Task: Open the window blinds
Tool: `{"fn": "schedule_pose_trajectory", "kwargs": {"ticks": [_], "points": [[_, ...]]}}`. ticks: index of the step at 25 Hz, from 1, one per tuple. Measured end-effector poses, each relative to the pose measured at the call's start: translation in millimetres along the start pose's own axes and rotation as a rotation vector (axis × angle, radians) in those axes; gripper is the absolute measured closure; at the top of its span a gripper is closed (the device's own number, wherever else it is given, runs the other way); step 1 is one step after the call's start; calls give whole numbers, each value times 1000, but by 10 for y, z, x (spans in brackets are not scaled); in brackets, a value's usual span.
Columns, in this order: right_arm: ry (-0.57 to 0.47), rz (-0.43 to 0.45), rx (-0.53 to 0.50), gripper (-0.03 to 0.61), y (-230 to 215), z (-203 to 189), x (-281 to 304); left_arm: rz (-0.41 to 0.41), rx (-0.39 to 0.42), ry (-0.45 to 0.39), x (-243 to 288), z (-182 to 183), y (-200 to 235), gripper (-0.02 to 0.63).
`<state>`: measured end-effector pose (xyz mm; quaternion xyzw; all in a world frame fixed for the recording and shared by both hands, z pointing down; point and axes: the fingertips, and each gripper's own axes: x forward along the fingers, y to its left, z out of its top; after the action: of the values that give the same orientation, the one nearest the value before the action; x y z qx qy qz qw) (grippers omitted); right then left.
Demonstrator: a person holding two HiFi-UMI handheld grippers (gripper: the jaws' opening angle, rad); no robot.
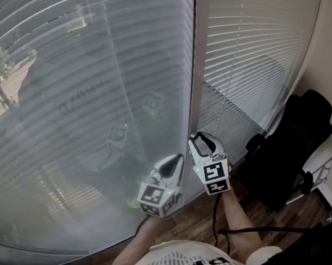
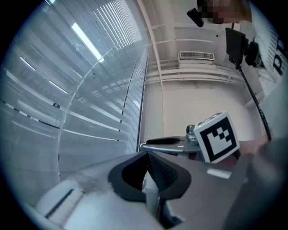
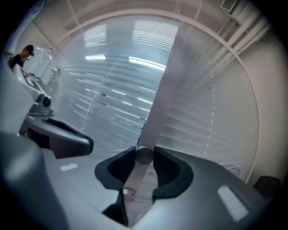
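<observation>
Against the white post, 2 blinds are hanging: 1 wide blind left of the post and 1 narrower blind right of it. 2 grippers are pointing level at the post's lower part. The right gripper is clamping 1 pale wand just in front of the post, its pads pressing both sides. The left gripper, just left of the post, is holding its jaws together at the tips. 1 black chair is standing right of the post.
</observation>
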<state>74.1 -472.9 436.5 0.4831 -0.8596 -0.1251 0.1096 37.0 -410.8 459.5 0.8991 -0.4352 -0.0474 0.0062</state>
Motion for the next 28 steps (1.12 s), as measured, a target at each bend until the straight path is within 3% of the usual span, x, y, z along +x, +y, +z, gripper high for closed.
{"fn": "schedule_pose_trajectory", "kwargs": {"ticks": [8,13,17,23,28], "points": [[-33,19,266,445,-64,-33,6,-4,2,3,0,-6,-15,621],[-47,26,328,445,-77,-30,4,-6,3,2,7,-6,-25,621],[-47,14,253,443,-53,-39,-7,-8,4,4,0,-18,-37,620],[-5,3,-3,436,-7,19,-58,-5,3,5,-1,-23,0,620],[18,20,-151,425,50,28,-27,-12,-2,4,26,-35,-27,620]]}}
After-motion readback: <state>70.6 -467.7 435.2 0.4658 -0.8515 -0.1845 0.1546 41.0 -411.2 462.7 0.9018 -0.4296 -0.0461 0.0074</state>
